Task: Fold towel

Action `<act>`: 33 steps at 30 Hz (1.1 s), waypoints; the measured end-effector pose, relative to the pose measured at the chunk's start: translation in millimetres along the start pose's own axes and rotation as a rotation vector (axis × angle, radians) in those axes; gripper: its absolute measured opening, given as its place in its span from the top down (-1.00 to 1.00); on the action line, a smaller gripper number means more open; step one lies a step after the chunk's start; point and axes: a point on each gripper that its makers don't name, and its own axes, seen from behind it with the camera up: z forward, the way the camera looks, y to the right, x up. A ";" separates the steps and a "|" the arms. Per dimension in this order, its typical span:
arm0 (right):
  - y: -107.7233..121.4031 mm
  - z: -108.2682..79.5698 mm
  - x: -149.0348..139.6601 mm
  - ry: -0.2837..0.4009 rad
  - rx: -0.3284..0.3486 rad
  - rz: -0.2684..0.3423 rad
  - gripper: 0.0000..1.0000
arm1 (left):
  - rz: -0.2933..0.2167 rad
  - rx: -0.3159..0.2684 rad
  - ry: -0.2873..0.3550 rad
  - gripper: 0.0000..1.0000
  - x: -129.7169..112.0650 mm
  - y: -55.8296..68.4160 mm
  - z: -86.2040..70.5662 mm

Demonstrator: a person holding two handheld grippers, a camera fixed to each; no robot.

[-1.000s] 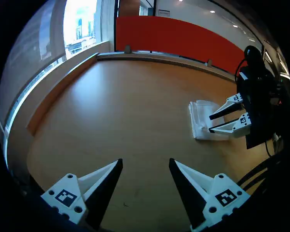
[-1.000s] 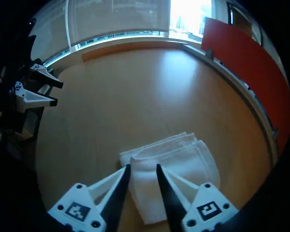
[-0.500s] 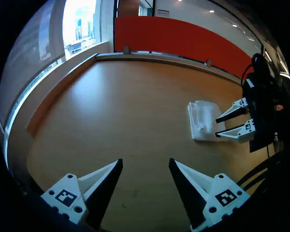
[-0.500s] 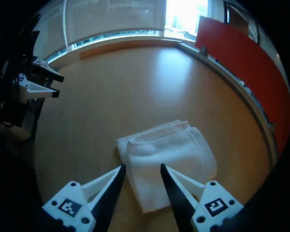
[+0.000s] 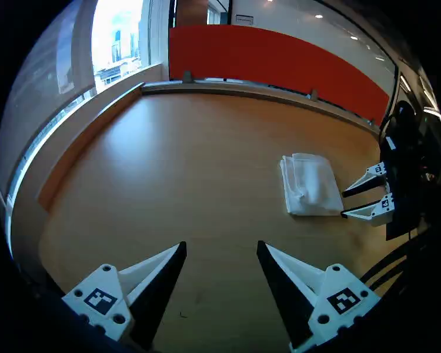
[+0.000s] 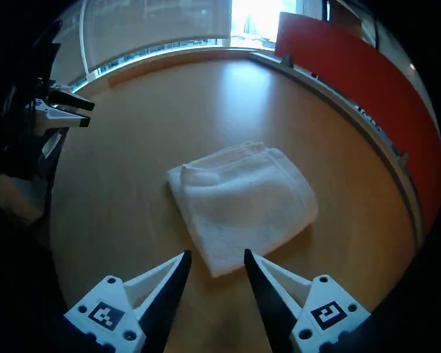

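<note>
Towel: the white folded terry towel (image 6: 244, 203) lies flat on the brown wooden tabletop (image 6: 161, 106), a squarish stack with its layered edges facing the window side.
Right gripper: your right gripper (image 6: 217, 252) is parted, fingers moderately spread, with nothing between them.
Towel vs right gripper: the towel sits just ahead of your right fingertips. In the right gripper view its near corner points into the gap between the two fingers, and neither finger presses on it.
Cross-check: in the left gripper view the right gripper (image 5: 343, 205) has its tips just beside the towel (image 5: 310, 183) at the edge toward you. I cannot tell whether they touch the cloth.
Left gripper: your left gripper (image 5: 221, 243) is spread wide, holding nothing, over bare tabletop (image 5: 191, 165).
Towel vs left gripper: well apart; the towel lies ahead and to the right of those fingers.
Left gripper, far view: seen in the right gripper view at the table's left edge (image 6: 91, 115), fingers apart.
Surroundings: a red wall panel (image 5: 279, 59) runs along the table's far side, and a bright window (image 5: 117, 47) meets it at the corner.
</note>
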 end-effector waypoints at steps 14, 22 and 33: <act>0.7 5.1 -23.0 -0.030 -0.011 0.043 -0.16 | 0.004 -0.008 0.001 -0.77 0.3 5.9 1.6; 0.8 6.6 -24.5 -0.027 -0.008 0.077 0.32 | 0.006 -0.010 -0.001 -0.77 0.0 7.5 2.8; 1.4 8.4 -23.4 -0.017 -0.008 0.097 0.89 | 0.009 -0.006 -0.002 -0.77 0.8 5.7 3.9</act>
